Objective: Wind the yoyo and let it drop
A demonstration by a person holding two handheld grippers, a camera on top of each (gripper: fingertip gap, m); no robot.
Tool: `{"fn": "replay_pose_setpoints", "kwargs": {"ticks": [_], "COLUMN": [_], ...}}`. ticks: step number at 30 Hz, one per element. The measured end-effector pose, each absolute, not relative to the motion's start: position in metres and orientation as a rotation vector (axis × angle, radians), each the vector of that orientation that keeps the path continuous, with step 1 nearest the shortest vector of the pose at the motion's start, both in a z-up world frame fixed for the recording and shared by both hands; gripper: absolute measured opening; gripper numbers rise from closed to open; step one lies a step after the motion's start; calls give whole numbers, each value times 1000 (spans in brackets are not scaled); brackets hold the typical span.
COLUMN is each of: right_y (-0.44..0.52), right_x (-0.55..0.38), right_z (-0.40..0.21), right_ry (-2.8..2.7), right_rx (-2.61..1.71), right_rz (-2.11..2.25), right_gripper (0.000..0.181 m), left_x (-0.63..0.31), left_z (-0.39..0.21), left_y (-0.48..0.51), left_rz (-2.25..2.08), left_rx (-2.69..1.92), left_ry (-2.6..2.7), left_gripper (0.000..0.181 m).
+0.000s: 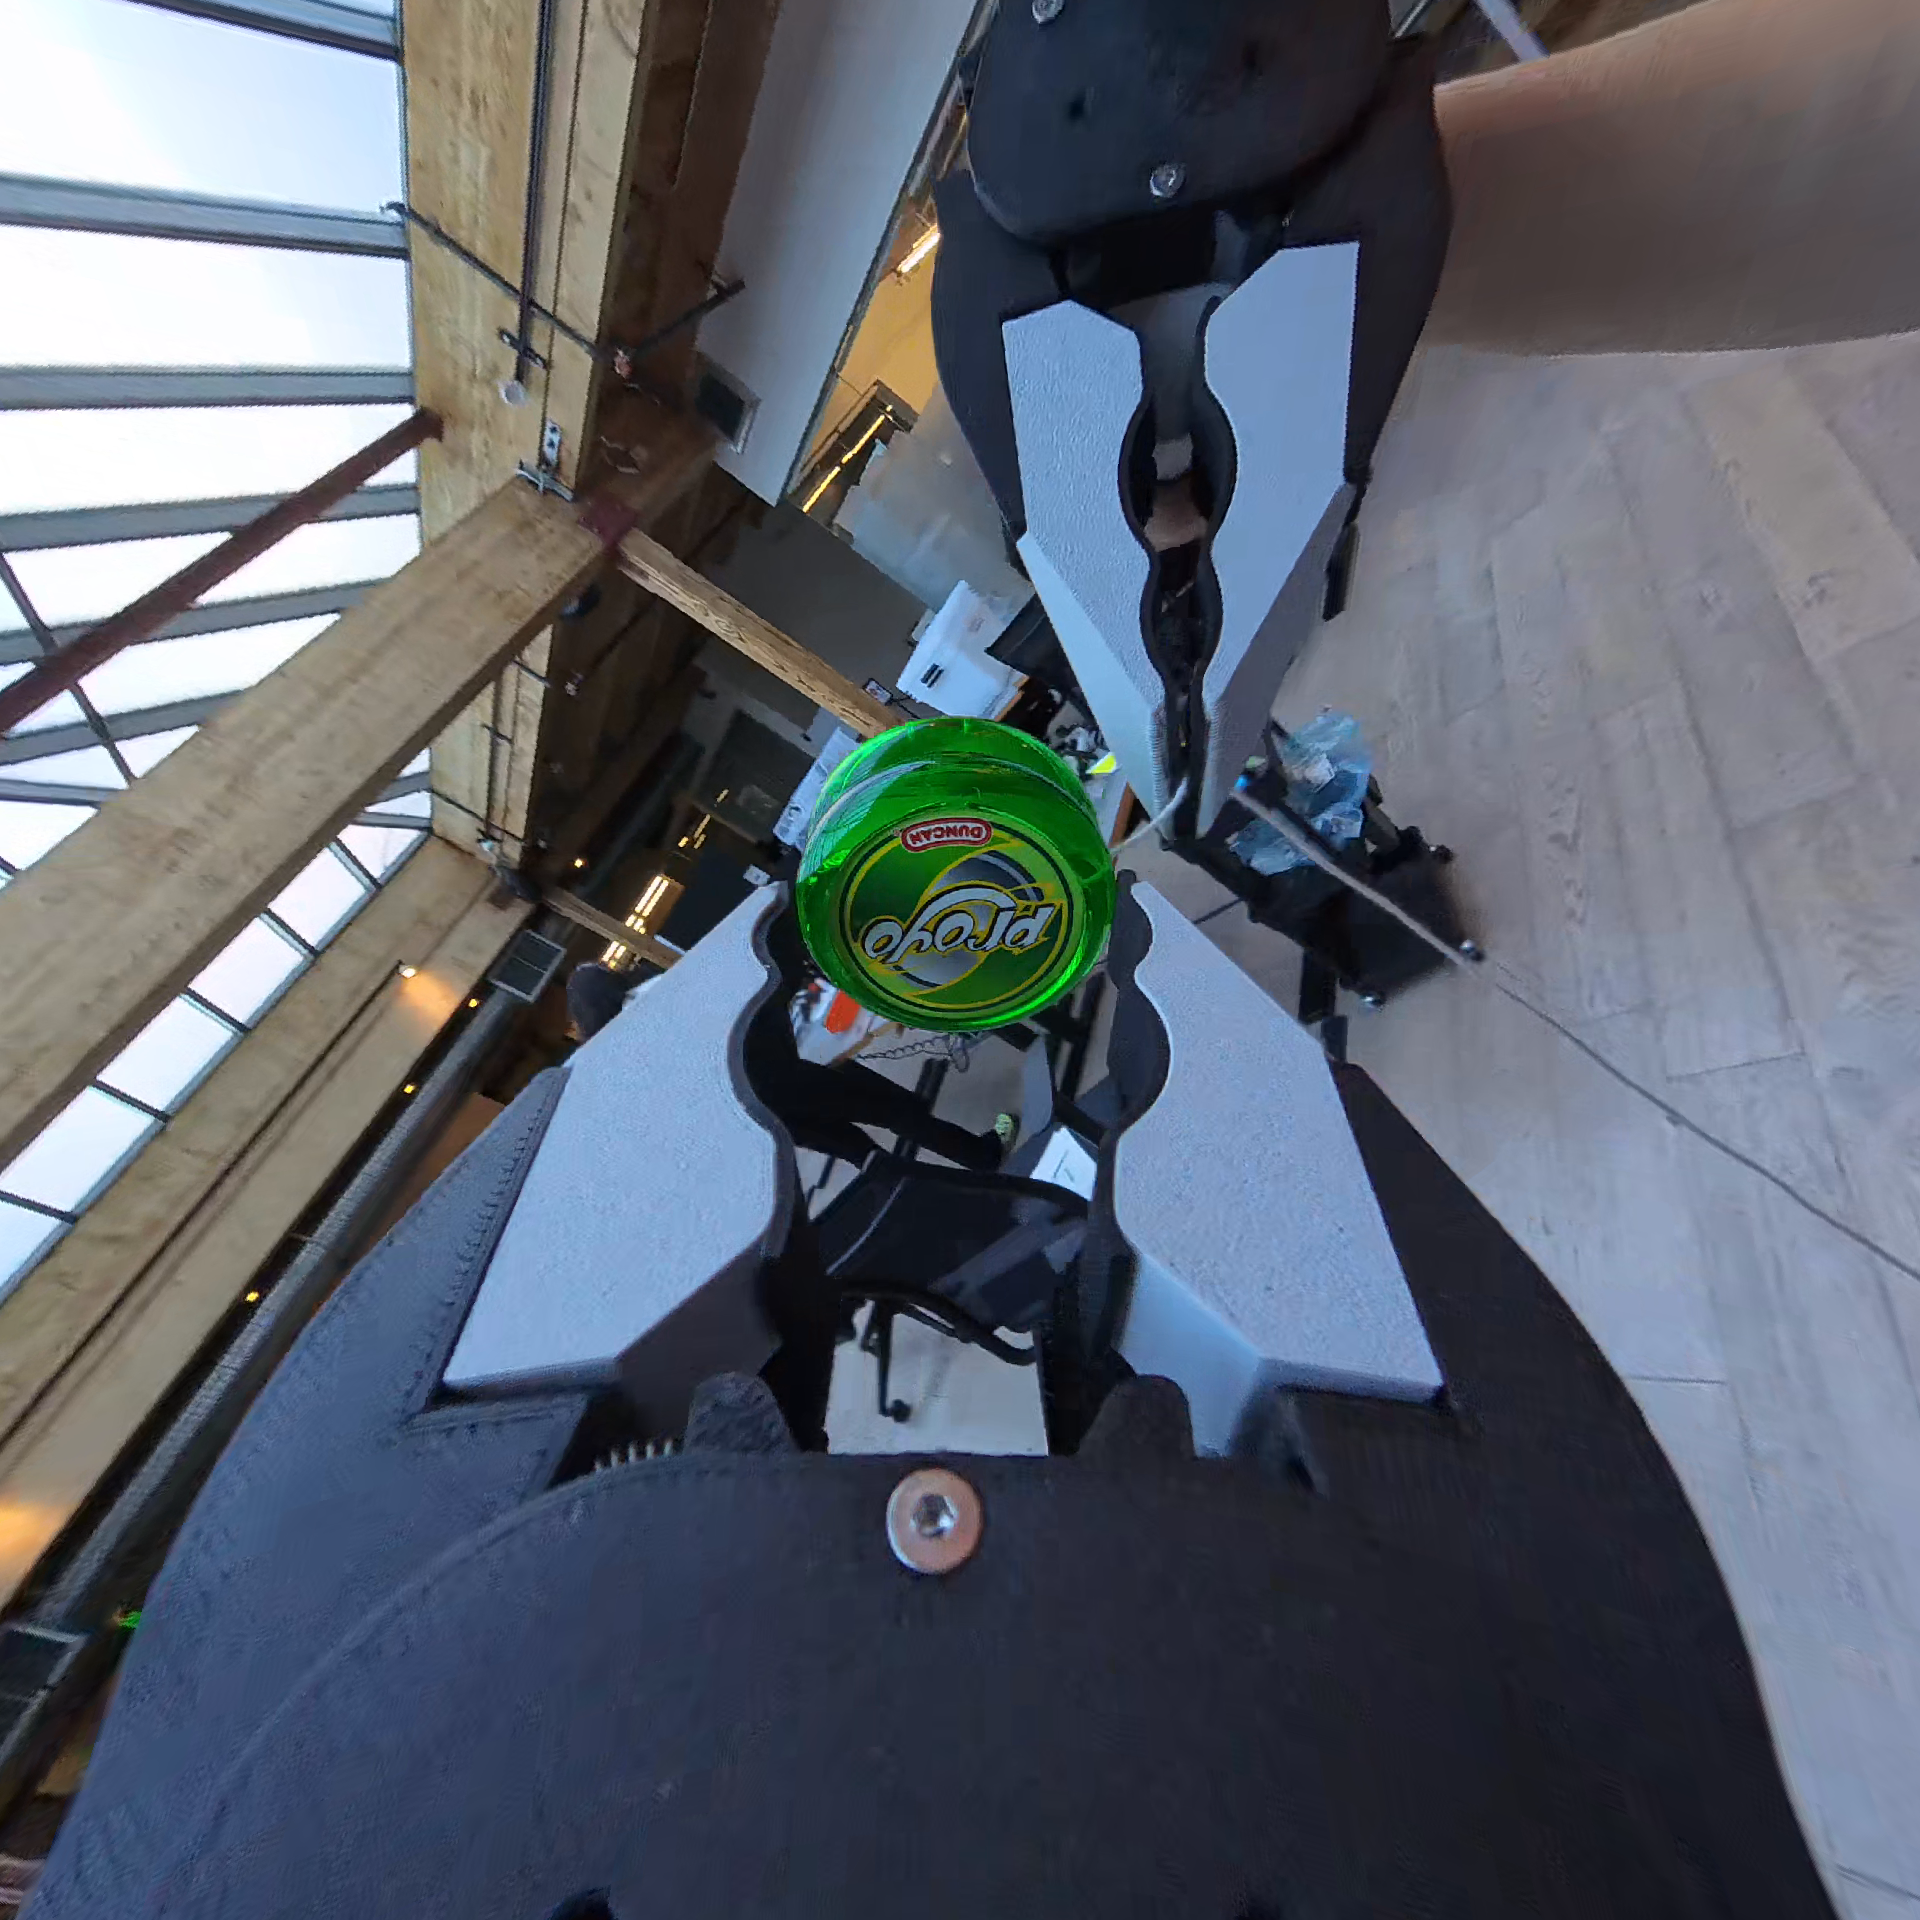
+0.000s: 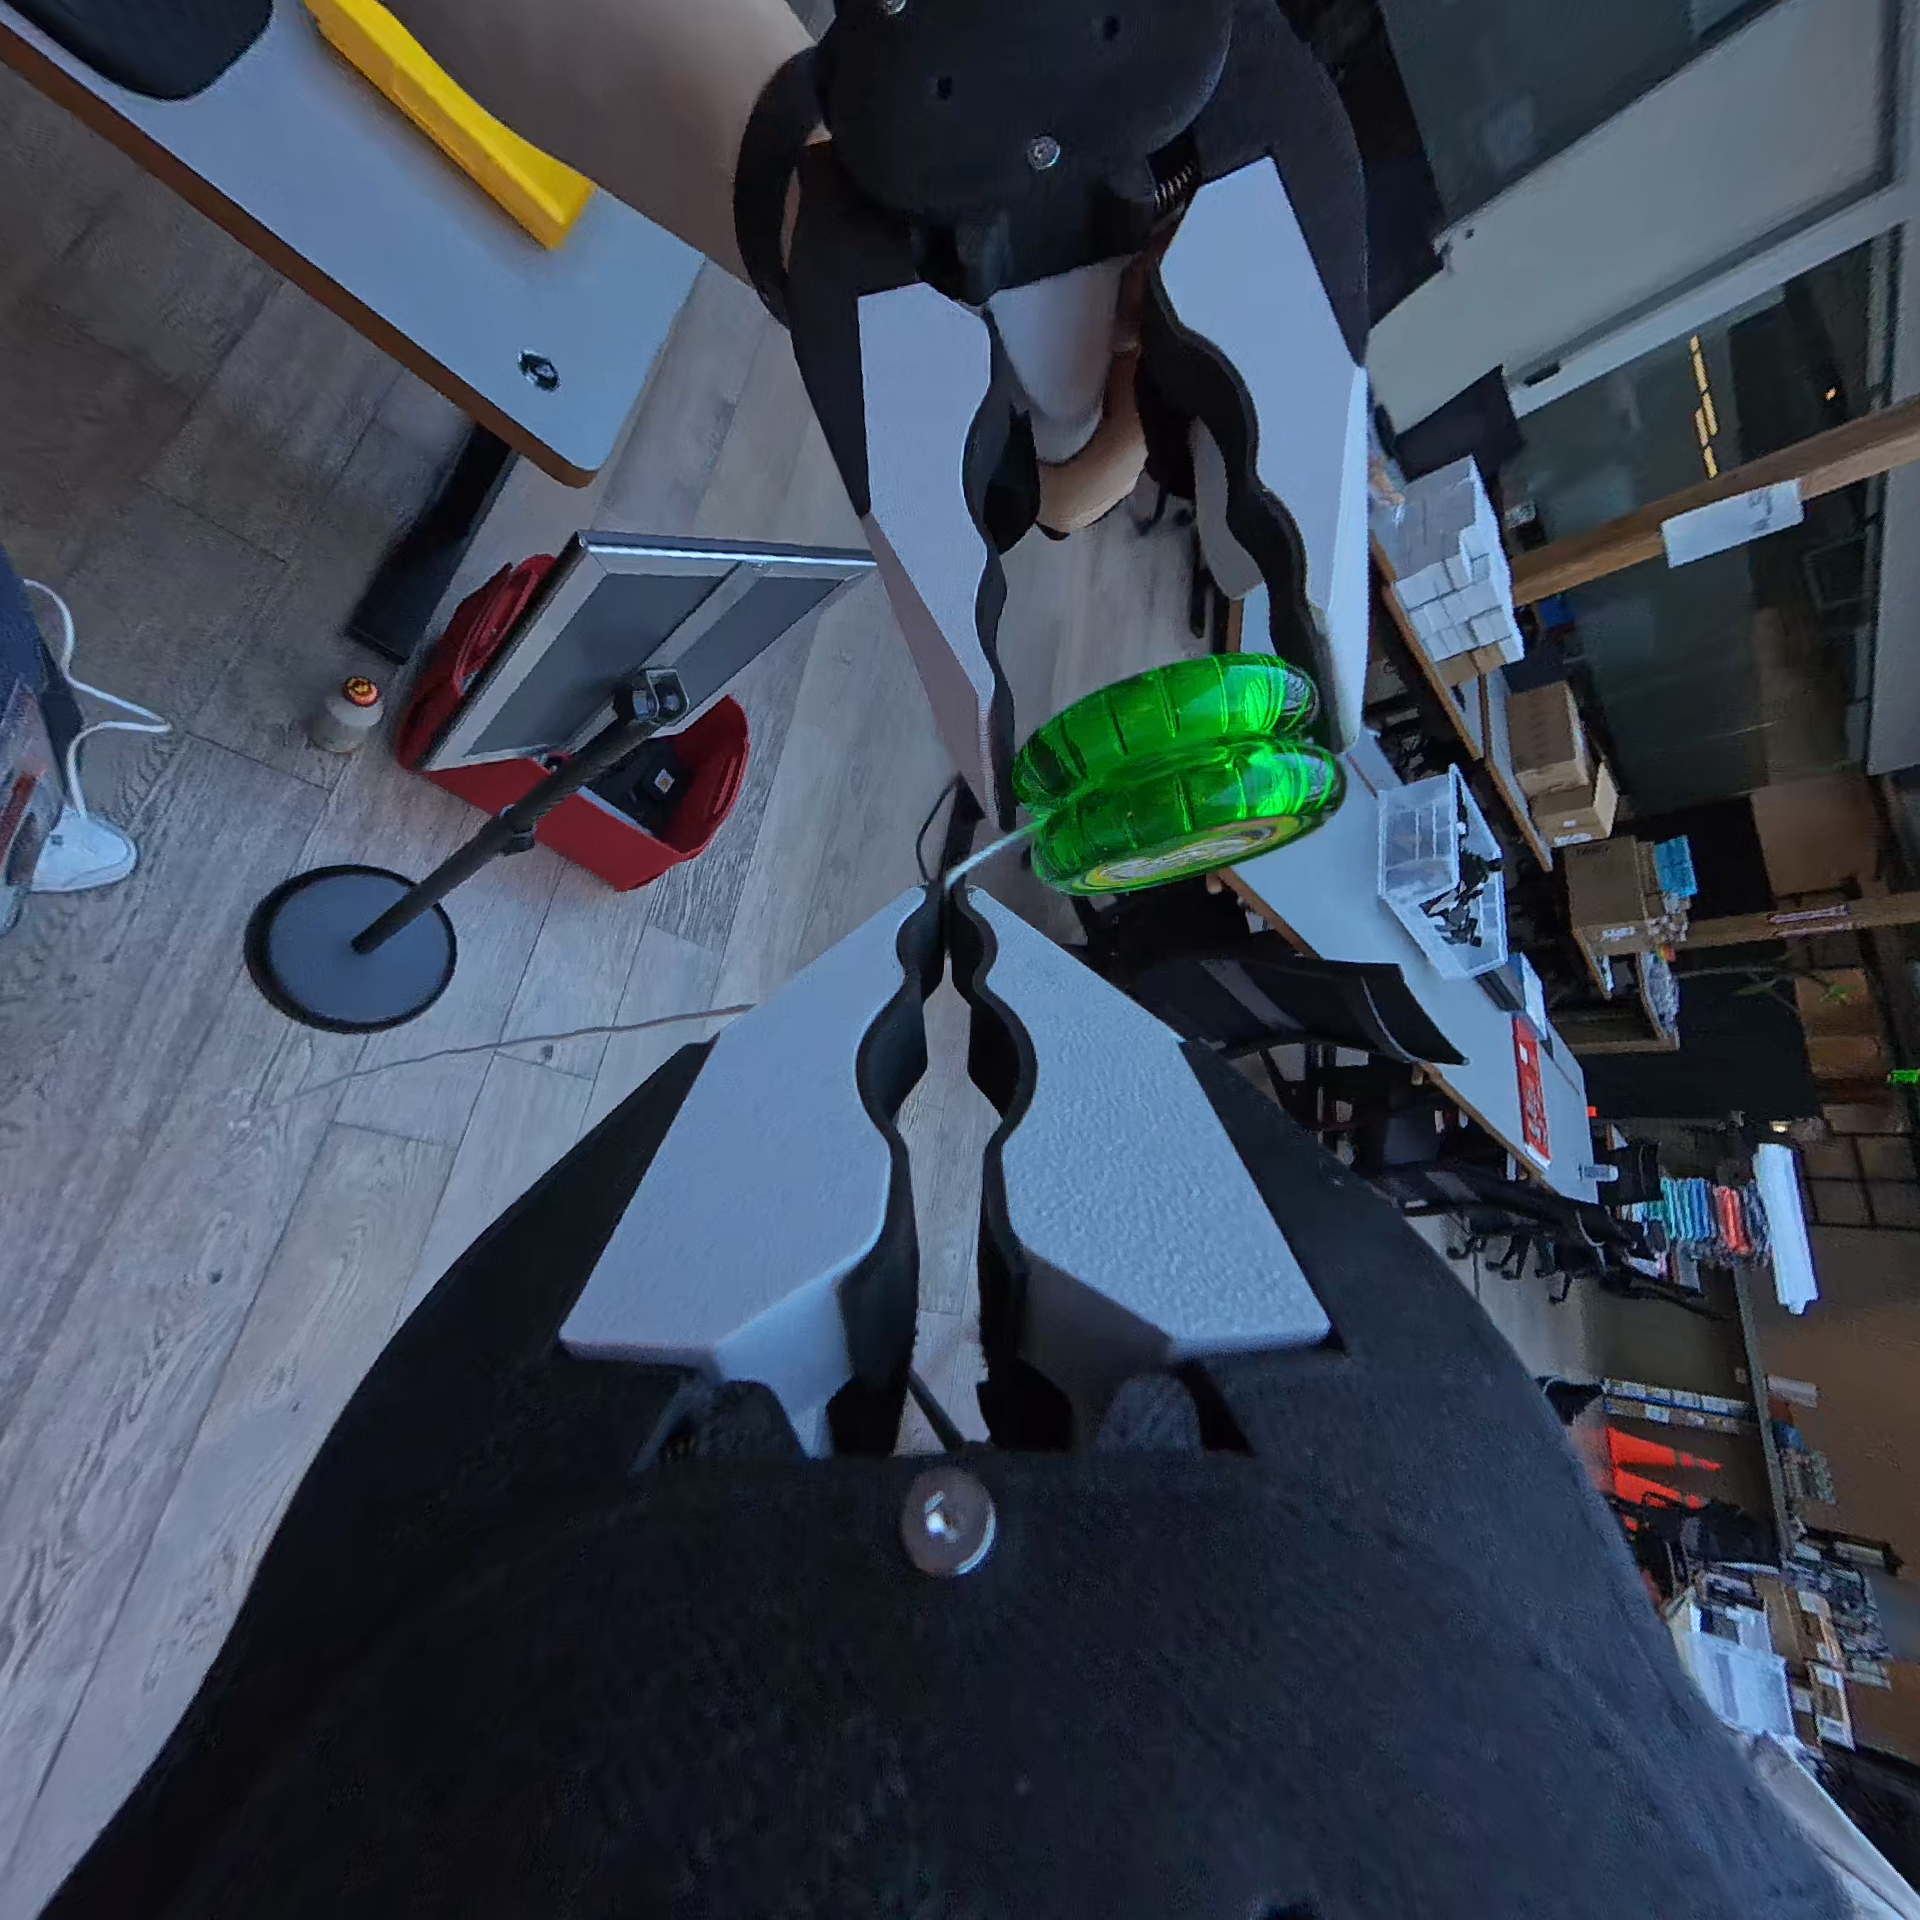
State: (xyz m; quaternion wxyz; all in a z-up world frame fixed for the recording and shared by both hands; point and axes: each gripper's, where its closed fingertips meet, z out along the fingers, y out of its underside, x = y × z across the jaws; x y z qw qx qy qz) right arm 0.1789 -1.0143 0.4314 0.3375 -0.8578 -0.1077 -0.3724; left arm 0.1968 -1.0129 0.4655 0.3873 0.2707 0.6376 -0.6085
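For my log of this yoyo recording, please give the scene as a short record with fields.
object: green yoyo
yoyo position: in the air, between the tips of the two hand-held grippers
left hand-held gripper: open, tips beside the yoyo
right hand-held gripper: shut on the white string
string: short, runs from the yoyo groove

A pale wood-plank floor (image 2: 208, 1195) lies below. On it stand a round black stand base (image 2: 348, 948) and a red box (image 2: 603, 790).
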Motion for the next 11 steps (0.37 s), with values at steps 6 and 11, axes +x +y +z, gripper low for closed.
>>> {"fn": "replay_pose_setpoints", "kwargs": {"ticks": [6,11], "right_y": [-1014,-1019], "right_x": [165,180], "right_z": [430,462], "right_ry": [-287,-293], "right_rx": [-2166,-2226], "right_rz": [-986,-1131], "right_gripper": [0,0], "left_x": [189,196], "left_z": [456,443], "left_y": [-1012,-1023], "left_rz": [-1489,-1660], "left_rx": [725,643], "left_ry": [1596,1848], "left_gripper": [59,59]}}
